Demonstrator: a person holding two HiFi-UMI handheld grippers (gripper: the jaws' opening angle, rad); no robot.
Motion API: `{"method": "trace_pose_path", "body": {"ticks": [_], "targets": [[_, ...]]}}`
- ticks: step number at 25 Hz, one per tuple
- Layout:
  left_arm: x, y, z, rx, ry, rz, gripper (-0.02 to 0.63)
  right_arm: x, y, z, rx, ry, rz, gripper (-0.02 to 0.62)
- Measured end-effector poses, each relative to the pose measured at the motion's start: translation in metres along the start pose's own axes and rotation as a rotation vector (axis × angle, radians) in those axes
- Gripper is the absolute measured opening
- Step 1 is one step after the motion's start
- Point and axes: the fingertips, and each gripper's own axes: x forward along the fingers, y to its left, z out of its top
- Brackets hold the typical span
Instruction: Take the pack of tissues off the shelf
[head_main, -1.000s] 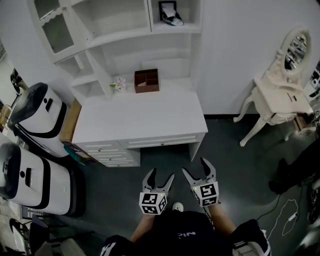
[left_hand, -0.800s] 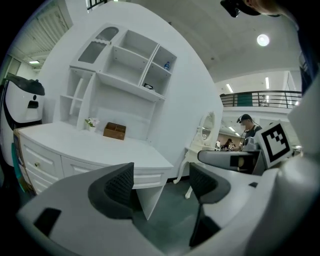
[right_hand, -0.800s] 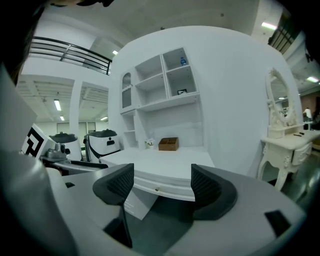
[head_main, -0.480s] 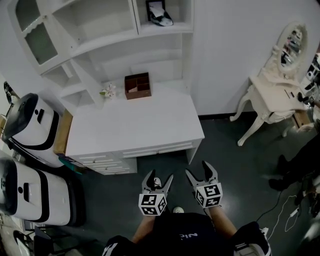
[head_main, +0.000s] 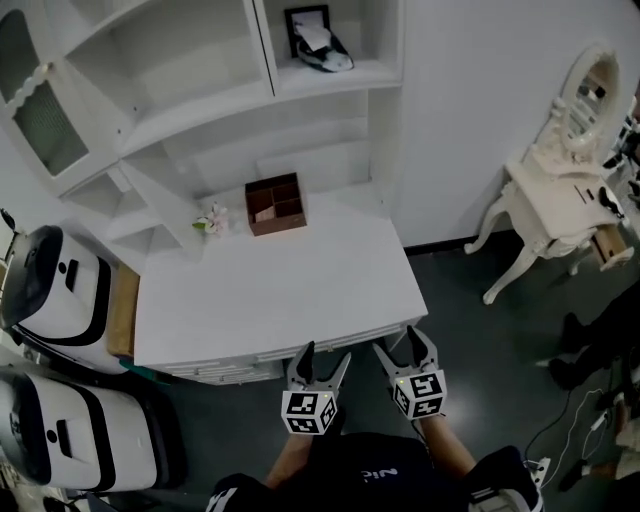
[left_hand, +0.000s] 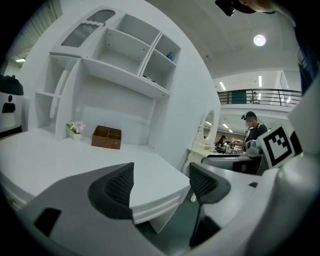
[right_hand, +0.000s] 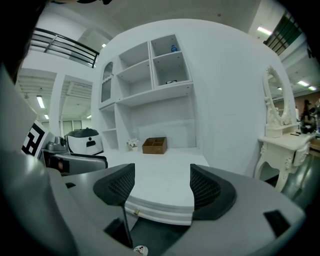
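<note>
The white shelf unit (head_main: 200, 108) rises behind the bench (head_main: 280, 290). My left gripper (head_main: 326, 353) and right gripper (head_main: 399, 340) hover at the bench's near edge, fingers (right_hand: 114, 186) released, nothing between them. A wooden box (head_main: 275, 203) sits at the bench's back. The pack of tissues (head_main: 325, 52) lies in a right-hand shelf compartment, high above.

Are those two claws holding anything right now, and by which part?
Nothing is held. The left gripper and the right gripper both have their jaws apart and empty, near the front edge of the white desk.
</note>
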Motion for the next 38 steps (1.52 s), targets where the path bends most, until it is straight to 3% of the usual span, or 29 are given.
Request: {"method": "trace_pose_path", "body": {"ticks": [10, 19, 27, 38], "targets": [[0.068, 0.084, 0.048, 0.043, 0.018, -0.06, 0.348, 0.103, 0.004, 0.039, 0.01, -0.013, -0.057, 0.339], [0.105, 0.138, 0.071, 0.064, 0.023, -0.087, 0.348, 0.154, -0.007, 0.09, -0.004, -0.09, -0.137, 0.339], [0.125, 0.158, 0.101, 0.036, -0.021, -0.046, 0.348, 0.163, -0.024, 0.237, -0.156, -0.314, -0.129, 0.333], [0.143, 0.17, 0.126, 0.012, -0.056, 0.048, 0.347, 0.166, -0.024, 0.417, -0.329, -0.517, -0.006, 0.337]]}}
